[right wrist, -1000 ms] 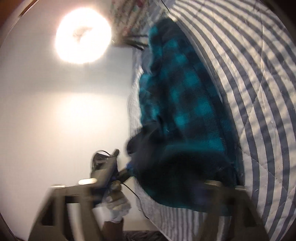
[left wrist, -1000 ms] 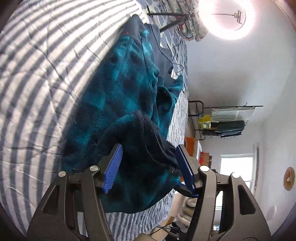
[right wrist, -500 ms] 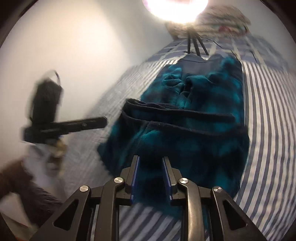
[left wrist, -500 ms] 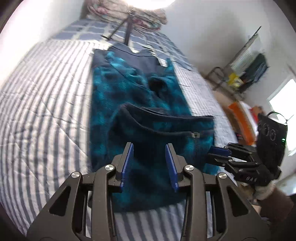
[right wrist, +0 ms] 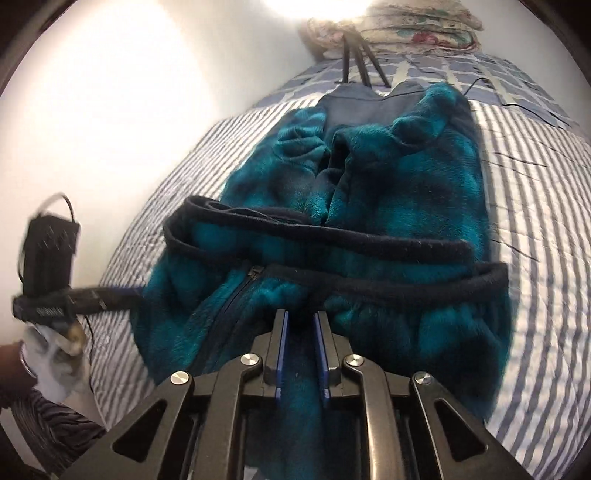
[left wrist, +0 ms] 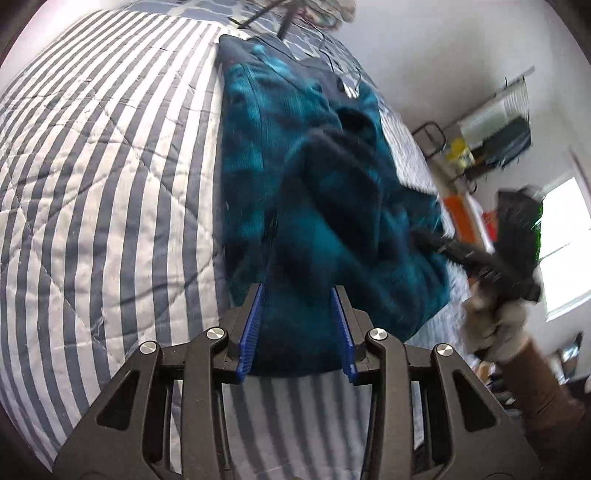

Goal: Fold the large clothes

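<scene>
A teal and dark plaid fleece jacket [left wrist: 295,122] [right wrist: 413,177] lies lengthwise on the striped quilt [left wrist: 92,166] [right wrist: 535,206], with its dark hem band [right wrist: 369,240] and zipper [right wrist: 236,291] toward me. My left gripper [left wrist: 297,288] is shut on a thick bunch of the jacket's near end, which rises in a ridge from the jaws. My right gripper [right wrist: 300,313] has fleece pinched between its blue pads, and its jaws are closing further. Each gripper also shows in the other's view at the jacket's side edge: the right gripper [left wrist: 436,242] and the left gripper [right wrist: 125,293].
Tripod legs [right wrist: 354,55] and a cable stand on the bed beyond the collar, with patterned bedding [right wrist: 406,22] behind. A gloved hand [left wrist: 495,325] holds the right gripper. A rack [left wrist: 495,125] and a window [left wrist: 565,251] are off the bed's right side; a white wall [right wrist: 110,110] runs along its left.
Both views have rolled from sideways to upright. Both pairs of jaws have narrowed onto the jacket's near end, and the fabric now bunches up between them.
</scene>
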`<state>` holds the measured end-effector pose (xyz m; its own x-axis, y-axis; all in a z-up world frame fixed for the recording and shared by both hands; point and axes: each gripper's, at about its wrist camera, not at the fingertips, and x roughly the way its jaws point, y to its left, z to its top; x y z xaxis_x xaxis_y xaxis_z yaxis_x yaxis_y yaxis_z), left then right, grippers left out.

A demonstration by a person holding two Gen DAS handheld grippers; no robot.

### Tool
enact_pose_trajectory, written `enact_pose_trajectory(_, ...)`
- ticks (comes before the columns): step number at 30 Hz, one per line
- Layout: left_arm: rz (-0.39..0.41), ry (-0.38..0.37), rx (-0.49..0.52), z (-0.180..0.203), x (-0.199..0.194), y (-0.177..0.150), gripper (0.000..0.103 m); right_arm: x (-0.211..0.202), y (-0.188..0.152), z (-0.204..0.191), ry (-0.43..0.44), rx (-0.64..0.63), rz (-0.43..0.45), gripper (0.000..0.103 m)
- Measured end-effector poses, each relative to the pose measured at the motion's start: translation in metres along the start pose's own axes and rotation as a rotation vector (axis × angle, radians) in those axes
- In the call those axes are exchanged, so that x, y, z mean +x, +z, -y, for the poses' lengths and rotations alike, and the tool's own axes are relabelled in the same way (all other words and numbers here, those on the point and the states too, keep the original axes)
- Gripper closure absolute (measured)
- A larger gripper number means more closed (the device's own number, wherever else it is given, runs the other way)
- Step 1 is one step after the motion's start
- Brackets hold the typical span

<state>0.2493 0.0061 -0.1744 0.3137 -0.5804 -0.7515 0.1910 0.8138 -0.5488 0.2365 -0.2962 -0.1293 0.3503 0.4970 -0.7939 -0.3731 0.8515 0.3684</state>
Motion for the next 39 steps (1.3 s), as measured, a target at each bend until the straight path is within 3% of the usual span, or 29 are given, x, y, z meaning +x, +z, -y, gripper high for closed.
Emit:
enact_pose_trajectory(2, -0.007, 0.007, 0.017, 0.003, 0.002, -0.006, 0.086, -0.005, -0.004, -0.010, -0.018, -0.043, 0.006, 0.082)
enact_pose_trajectory(4, 0.014, 0.030, -0.003, 0.002, -0.002, -0.013, 0.087, 0.004, -0.005, -0.019, -0.072, -0.098, -0.006, 0.083)
enact_pose_trajectory(7, 0.020, 0.092, -0.036, -0.003, -0.001, -0.023, 0.087, 0.040, 0.005, -0.011, -0.097, -0.080, -0.054, 0.087)
enact_pose_trajectory(10, 0.049, 0.142, 0.043, 0.013, -0.012, -0.020, 0.086, 0.036, 0.008, -0.011, -0.087, -0.062, -0.053, 0.086)
enact_pose_trajectory(12, 0.121, 0.188, 0.121, 0.031, -0.026, -0.017, 0.086, 0.017, 0.008, -0.009, -0.038, -0.052, -0.016, 0.085)
enact_pose_trajectory(16, 0.219, 0.174, 0.219, 0.063, -0.044, -0.001, 0.086, -0.014, 0.004, -0.004, -0.049, -0.051, 0.112, 0.082)
enact_pose_trajectory(19, 0.203, 0.189, 0.261, 0.081, -0.023, 0.020, 0.086, -0.016, 0.009, 0.004, -0.102, -0.052, 0.164, 0.079)
enact_pose_trajectory(27, 0.112, 0.296, 0.226, 0.060, 0.058, 0.054, 0.085, 0.028, 0.032, 0.024, -0.119, -0.006, 0.096, 0.079)
enact_pose_trajectory(30, 0.095, 0.278, 0.202, 0.044, 0.076, 0.050, 0.083, 0.049, 0.031, 0.025, -0.141, -0.037, 0.016, 0.079)
enact_pose_trajectory(34, 0.072, 0.248, 0.225, 0.044, 0.064, 0.054, 0.083, 0.037, 0.042, 0.027, -0.097, -0.058, -0.034, 0.078)
enact_pose_trajectory(36, 0.086, 0.201, 0.196, 0.043, 0.046, 0.061, 0.083, 0.013, 0.051, 0.031, -0.023, -0.052, 0.011, 0.078)
enact_pose_trajectory(39, 0.145, 0.186, 0.202, 0.044, 0.019, 0.079, 0.077, -0.008, 0.072, 0.044, -0.052, -0.049, 0.092, 0.084)
